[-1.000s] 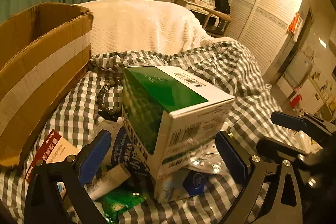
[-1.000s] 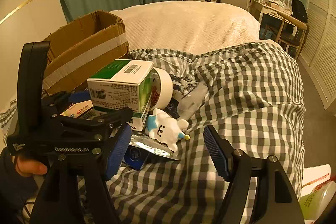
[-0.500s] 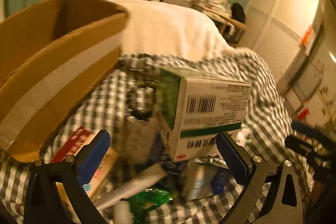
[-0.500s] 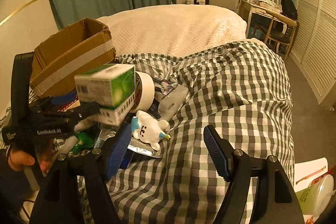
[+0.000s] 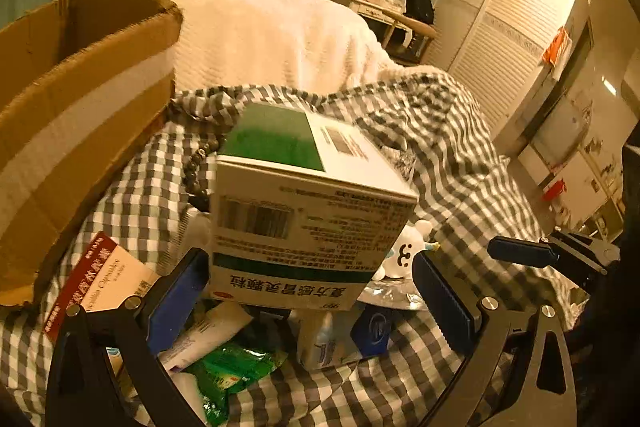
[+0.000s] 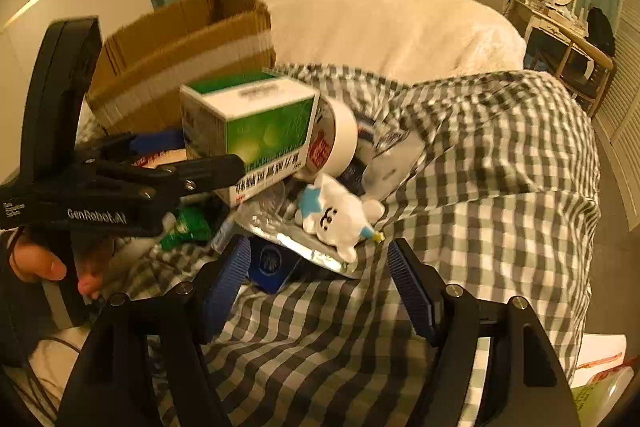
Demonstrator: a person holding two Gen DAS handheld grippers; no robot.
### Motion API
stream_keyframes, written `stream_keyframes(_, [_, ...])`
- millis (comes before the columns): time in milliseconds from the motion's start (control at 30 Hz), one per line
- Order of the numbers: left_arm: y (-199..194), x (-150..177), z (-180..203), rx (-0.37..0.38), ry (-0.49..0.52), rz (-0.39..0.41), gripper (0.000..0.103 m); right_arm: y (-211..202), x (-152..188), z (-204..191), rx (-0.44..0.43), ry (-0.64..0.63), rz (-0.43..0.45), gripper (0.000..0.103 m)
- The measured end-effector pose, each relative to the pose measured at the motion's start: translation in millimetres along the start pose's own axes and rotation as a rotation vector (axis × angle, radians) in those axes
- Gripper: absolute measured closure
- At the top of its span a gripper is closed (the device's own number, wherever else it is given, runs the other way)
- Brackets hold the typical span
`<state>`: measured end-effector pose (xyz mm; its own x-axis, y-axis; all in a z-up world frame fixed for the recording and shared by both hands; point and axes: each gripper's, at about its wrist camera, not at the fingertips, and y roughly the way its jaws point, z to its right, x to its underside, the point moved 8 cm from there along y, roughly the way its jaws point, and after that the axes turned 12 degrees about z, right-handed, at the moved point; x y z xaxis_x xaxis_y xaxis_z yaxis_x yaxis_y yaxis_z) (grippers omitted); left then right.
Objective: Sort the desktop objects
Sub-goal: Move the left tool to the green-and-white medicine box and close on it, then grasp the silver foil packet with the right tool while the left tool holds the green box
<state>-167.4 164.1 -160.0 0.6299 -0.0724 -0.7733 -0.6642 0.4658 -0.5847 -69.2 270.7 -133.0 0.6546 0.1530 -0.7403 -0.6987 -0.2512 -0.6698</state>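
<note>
The green-and-white medicine box (image 5: pixel 308 211) sits between the left claw's (image 5: pixel 310 291) blue pads, lifted above the clutter on the checked bedspread (image 5: pixel 452 163); whether both pads press it I cannot tell. The right claw (image 6: pixel 318 267) stands apart, empty, just before the white plush toy (image 6: pixel 340 215).

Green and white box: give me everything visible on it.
The green and white box is a cardboard carton, green panels fading into white ones, with a barcode and printed text that reads upside down in the left wrist view. It is tilted, above the clutter on the checked cloth. The left gripper has its pads at the box's lower sides; contact looks likely, not certain.
</note>
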Motion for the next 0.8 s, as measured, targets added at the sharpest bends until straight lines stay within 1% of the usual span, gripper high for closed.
stream_keyframes(100, [13.4,0.2,-5.0,-0.038,0.014,-0.009,0.000,7.5,3.6,-6.5,-0.005,-0.026,-0.028,0.032])
stream_keyframes(133, [16.9,1.1,-7.2,-0.041,0.009,-0.014,0.002,10.4,4.9,-9.3,-0.005,-0.036,-0.037,0.032])
stream_keyframes(167, [19.1,2.0,-10.2,-0.037,-0.003,-0.016,0.012,14.0,5.5,-12.1,-0.006,-0.047,-0.048,0.033])
stream_keyframes(200, [20.1,3.2,-13.2,-0.032,-0.018,-0.020,0.018,17.0,6.6,-13.5,-0.007,-0.054,-0.056,0.036])
stream_keyframes(233, [18.7,3.1,-17.4,-0.034,-0.032,-0.015,0.019,20.9,8.1,-15.3,-0.013,-0.062,-0.072,0.042])
stream_keyframes(267, [17.0,3.1,-19.2,-0.033,-0.039,-0.011,0.019,25.3,9.5,-17.3,-0.016,-0.069,-0.086,0.050])
stream_keyframes(300, [13.4,2.3,-21.4,-0.026,-0.047,-0.005,0.020,30.6,11.5,-19.6,-0.016,-0.078,-0.108,0.054])
stream_keyframes(367, [4.1,-0.2,-25.2,-0.018,-0.059,0.019,0.020,39.7,14.1,-24.5,-0.008,-0.099,-0.139,0.070])
stream_keyframes(433, [-6.5,-2.3,-29.0,-0.035,-0.049,0.040,0.020,42.6,13.6,-26.8,0.003,-0.105,-0.144,0.075])
stream_keyframes(533, [-25.9,-5.0,-34.8,-0.050,-0.035,0.073,0.020,39.4,12.3,-27.5,0.017,-0.097,-0.139,0.081])
stream_keyframes(633, [-39.0,-7.1,-43.1,-0.061,-0.045,0.100,0.020,29.6,9.0,-24.7,0.026,-0.047,-0.114,0.086])
stream_keyframes(800, [-49.2,-8.4,-54.6,-0.085,-0.053,0.129,0.020,6.3,-1.0,-21.5,-0.001,0.043,-0.059,0.092])
